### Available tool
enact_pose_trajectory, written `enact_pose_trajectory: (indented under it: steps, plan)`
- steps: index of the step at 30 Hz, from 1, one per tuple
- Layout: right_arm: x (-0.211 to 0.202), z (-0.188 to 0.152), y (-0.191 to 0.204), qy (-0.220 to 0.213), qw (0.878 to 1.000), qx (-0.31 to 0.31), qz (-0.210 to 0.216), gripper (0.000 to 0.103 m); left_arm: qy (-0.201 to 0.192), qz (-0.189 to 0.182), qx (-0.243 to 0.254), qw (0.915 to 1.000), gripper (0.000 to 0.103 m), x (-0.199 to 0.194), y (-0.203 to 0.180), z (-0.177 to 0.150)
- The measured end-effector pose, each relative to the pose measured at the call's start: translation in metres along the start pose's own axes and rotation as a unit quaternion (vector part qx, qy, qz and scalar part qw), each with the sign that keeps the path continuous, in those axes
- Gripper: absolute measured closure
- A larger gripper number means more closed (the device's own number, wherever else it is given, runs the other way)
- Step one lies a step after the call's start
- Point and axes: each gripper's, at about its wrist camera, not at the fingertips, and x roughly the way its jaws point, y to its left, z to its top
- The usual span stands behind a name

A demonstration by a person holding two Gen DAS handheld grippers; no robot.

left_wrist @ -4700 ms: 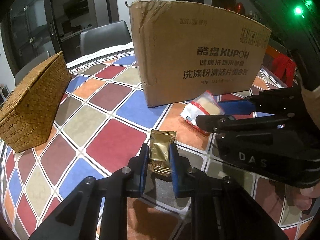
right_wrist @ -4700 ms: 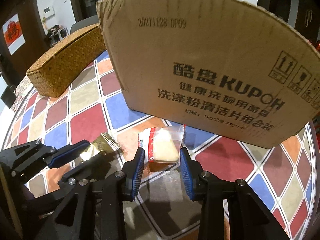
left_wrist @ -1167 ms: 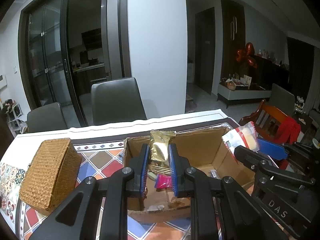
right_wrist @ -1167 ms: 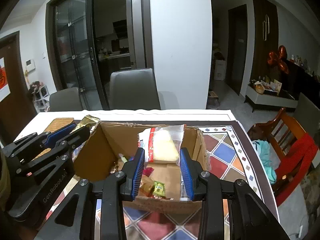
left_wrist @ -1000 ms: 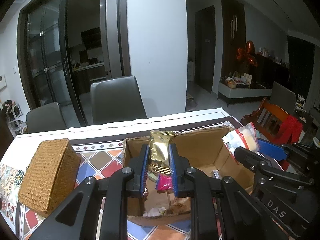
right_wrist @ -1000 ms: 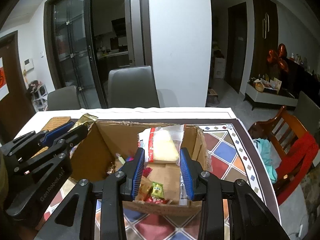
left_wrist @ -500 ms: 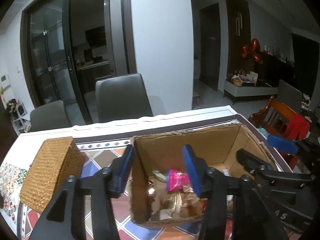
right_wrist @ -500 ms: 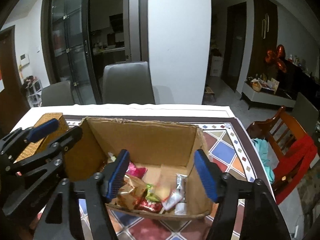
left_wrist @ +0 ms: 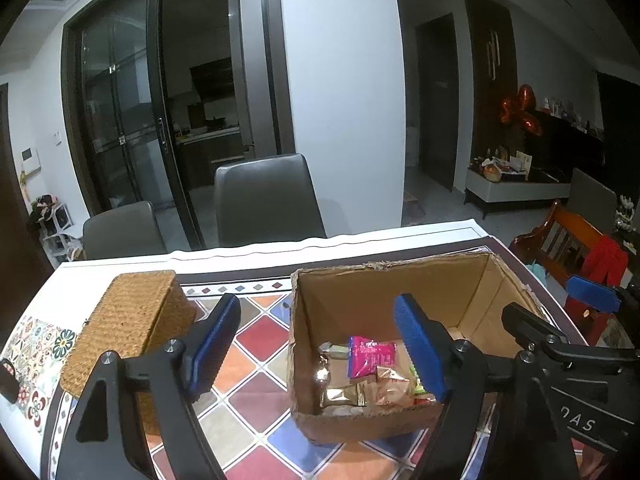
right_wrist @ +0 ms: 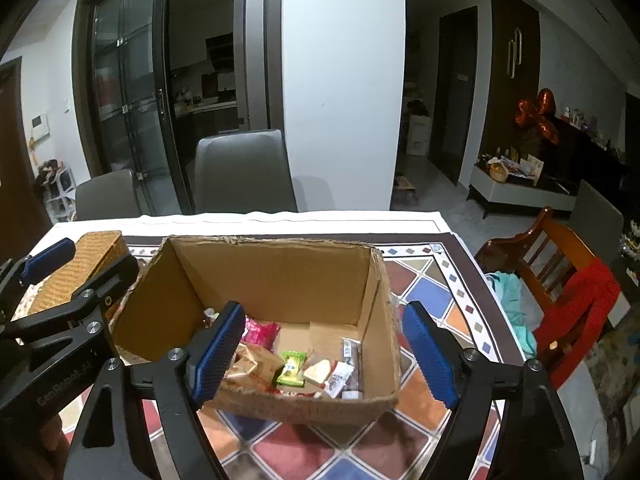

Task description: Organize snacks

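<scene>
An open cardboard box (left_wrist: 400,292) stands on the tiled table; it also shows in the right wrist view (right_wrist: 280,272). Several snack packets lie inside, among them a gold packet (left_wrist: 344,394), a pink packet (left_wrist: 370,356), a green packet (right_wrist: 292,372) and a clear cake packet (right_wrist: 318,372). My left gripper (left_wrist: 320,348) is open and empty above the box's left wall. My right gripper (right_wrist: 324,354) is open and empty above the box's near edge. Each gripper shows in the other's view: the right one (left_wrist: 560,320), the left one (right_wrist: 76,260).
A woven wicker basket (left_wrist: 128,324) stands left of the box, also in the right wrist view (right_wrist: 76,268). Grey chairs (left_wrist: 264,200) stand behind the table. A wooden chair with red cloth (right_wrist: 568,288) is at the right. The tablecloth (left_wrist: 256,360) has coloured diamonds.
Both grippers opened and dropped the gold packet and the cake packet into the box. In the last half second both have stayed open and empty above it.
</scene>
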Motion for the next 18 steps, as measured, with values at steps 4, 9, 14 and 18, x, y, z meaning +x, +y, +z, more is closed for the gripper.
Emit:
enact_pose_trajectory:
  steps: [4,9,14,18]
  plan:
    - [-0.011,-0.002,0.001,-0.004,1.0,0.0,-0.002,0.019,-0.004,0.003,-0.006,1.0,0.02,-0.013,0.005,-0.002]
    - [-0.025,-0.006,0.002,-0.01,1.0,0.001,-0.004,0.018,-0.008,0.009,-0.005,0.9999,0.019,-0.028,0.008,-0.006]
    - [-0.039,-0.01,0.001,-0.015,1.0,0.004,-0.007,0.018,-0.012,0.016,-0.009,0.9998,0.013,-0.043,0.01,-0.009]
    - [-0.052,-0.015,0.0,-0.02,1.0,0.002,-0.009,0.018,-0.016,0.015,-0.012,0.9997,0.011,-0.057,0.012,-0.012]
